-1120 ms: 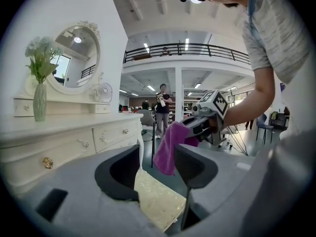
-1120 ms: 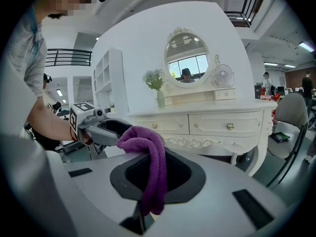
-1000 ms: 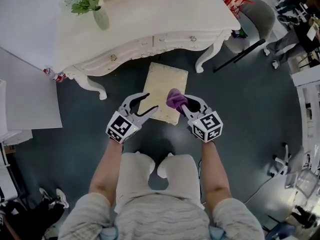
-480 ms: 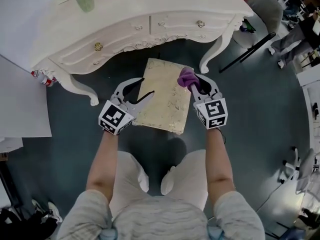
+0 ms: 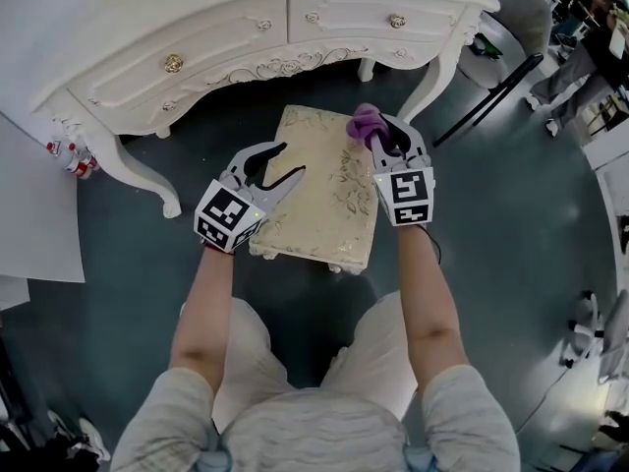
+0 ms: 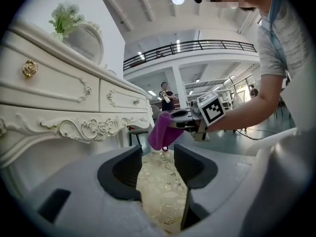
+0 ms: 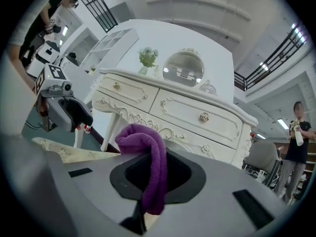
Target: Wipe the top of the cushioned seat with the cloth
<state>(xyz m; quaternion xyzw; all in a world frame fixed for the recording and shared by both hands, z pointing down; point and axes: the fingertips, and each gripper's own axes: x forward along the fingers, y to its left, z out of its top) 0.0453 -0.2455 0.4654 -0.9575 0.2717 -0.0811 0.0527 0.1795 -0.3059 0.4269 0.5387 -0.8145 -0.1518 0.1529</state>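
The cushioned seat [image 5: 319, 190] is a cream stool with a floral gold pattern, standing on the floor in front of the white dresser. My right gripper [image 5: 378, 136] is shut on a purple cloth [image 5: 365, 123], which bunches up over the seat's far right corner. In the right gripper view the purple cloth [image 7: 148, 162] hangs pinched between the jaws. My left gripper [image 5: 278, 163] stands open over the seat's left side with nothing between its fingers. The left gripper view looks along the seat's top [image 6: 160, 186] to the cloth [image 6: 160, 132] beyond.
An ornate white dresser [image 5: 246, 37] with gold knobs stands just beyond the stool; its curved legs [image 5: 437, 77] flank the seat. A grey chair [image 5: 511, 18] and a dark rod lie at the far right. My own legs are directly below the stool.
Both grippers have sunk toward the seat and moved forward over it; the right one, still holding the cloth, now reaches the far right corner. The head has leaned closer to the dresser.
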